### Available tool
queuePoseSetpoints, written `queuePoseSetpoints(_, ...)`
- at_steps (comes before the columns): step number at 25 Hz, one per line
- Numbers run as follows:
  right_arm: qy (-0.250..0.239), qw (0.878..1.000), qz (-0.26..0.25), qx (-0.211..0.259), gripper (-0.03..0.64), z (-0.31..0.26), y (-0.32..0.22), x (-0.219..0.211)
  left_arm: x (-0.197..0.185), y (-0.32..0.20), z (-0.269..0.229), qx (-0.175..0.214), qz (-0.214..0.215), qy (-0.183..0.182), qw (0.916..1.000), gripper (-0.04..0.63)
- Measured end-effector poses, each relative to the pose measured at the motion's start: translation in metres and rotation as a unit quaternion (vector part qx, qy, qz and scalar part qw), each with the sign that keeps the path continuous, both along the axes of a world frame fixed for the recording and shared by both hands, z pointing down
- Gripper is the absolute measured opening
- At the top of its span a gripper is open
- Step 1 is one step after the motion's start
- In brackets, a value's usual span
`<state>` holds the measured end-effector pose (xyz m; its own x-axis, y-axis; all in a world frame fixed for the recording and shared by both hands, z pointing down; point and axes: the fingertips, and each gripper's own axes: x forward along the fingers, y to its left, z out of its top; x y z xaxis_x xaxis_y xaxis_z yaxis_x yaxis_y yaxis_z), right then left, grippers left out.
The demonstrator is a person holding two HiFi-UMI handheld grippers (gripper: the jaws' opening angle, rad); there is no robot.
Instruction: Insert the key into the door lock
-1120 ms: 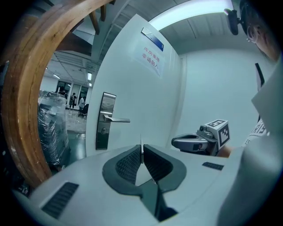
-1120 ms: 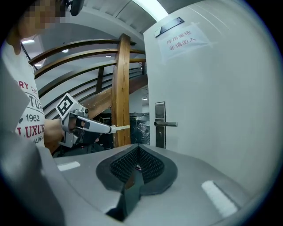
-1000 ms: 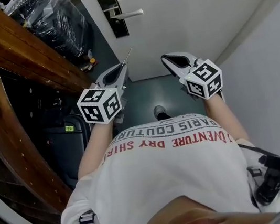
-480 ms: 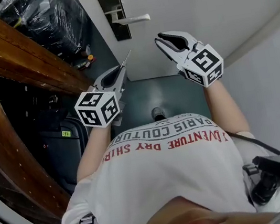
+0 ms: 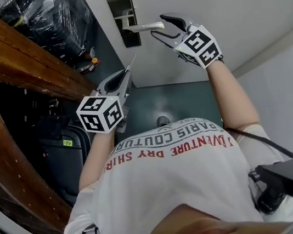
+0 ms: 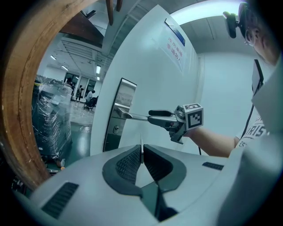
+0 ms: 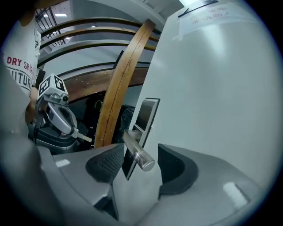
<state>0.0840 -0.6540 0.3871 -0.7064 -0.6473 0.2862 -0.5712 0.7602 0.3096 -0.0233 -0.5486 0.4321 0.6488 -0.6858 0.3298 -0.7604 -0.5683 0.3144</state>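
Observation:
A white door (image 5: 216, 2) carries a dark lock plate (image 5: 122, 17) with a silver lever handle (image 5: 145, 27). My right gripper (image 5: 160, 27) is at the handle's free end and its jaws are opening. The handle (image 7: 138, 152) lies between them, with a gap on each side. My left gripper (image 5: 126, 73) hangs lower and further from the door, shut on a thin metal key (image 5: 131, 63) that points towards the door. In the left gripper view the key (image 6: 141, 148) shows edge-on, below the keyhole (image 6: 115, 129). The right gripper view shows the key (image 7: 84, 137) jutting from the left gripper (image 7: 62, 117).
A curved wooden beam (image 5: 7, 48) runs along the left, close to my left arm. Plastic-wrapped dark goods (image 5: 56, 23) stand behind it beside the door. A dark case (image 5: 66, 155) sits on the floor at the left. A white wall (image 5: 292, 89) closes the right side.
My right gripper has swung up and left to the door handle, rolled, and gone from shut to open around the handle's end. The left gripper with the key shifted slightly.

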Motion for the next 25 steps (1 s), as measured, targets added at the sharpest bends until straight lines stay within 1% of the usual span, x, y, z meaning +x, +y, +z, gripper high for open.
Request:
queuePoseSetpoints(4, 0.002, 1.000, 0.002, -0.017, 0.204, 0.019, -0.014, 0.000, -0.005, -0.011, 0.012, -0.008, -0.005, 0.001, 1.0000, 0.023)
queuePoseSetpoints(12, -0.006, 0.999, 0.013, -0.032, 0.198, 0.023, -0.019, 0.001, -0.009, -0.020, 0.019, -0.023, -0.008, 0.018, 0.9996, 0.023)
queuePoseSetpoints(20, 0.005, 0.999, 0.005, -0.039, 0.186, 0.021, -0.019, 0.001, -0.008, -0.039, 0.022, -0.038, -0.017, 0.054, 0.9976, 0.023)
queuePoseSetpoints(22, 0.005, 0.999, 0.006, -0.039, 0.186, 0.021, -0.018, 0.000, -0.007, -0.047, 0.021, -0.041, -0.025, 0.069, 0.9965, 0.023)
queuePoseSetpoints(23, 0.004, 0.999, 0.005, -0.040, 0.186, 0.021, -0.017, 0.000, -0.007, -0.052, 0.021, -0.045, -0.031, 0.082, 0.9951, 0.023)
queuePoseSetpoints(25, 0.002, 0.999, 0.005, -0.040, 0.186, 0.021, -0.016, 0.000, -0.006, -0.062, 0.021, -0.061, -0.044, 0.124, 0.9894, 0.023)
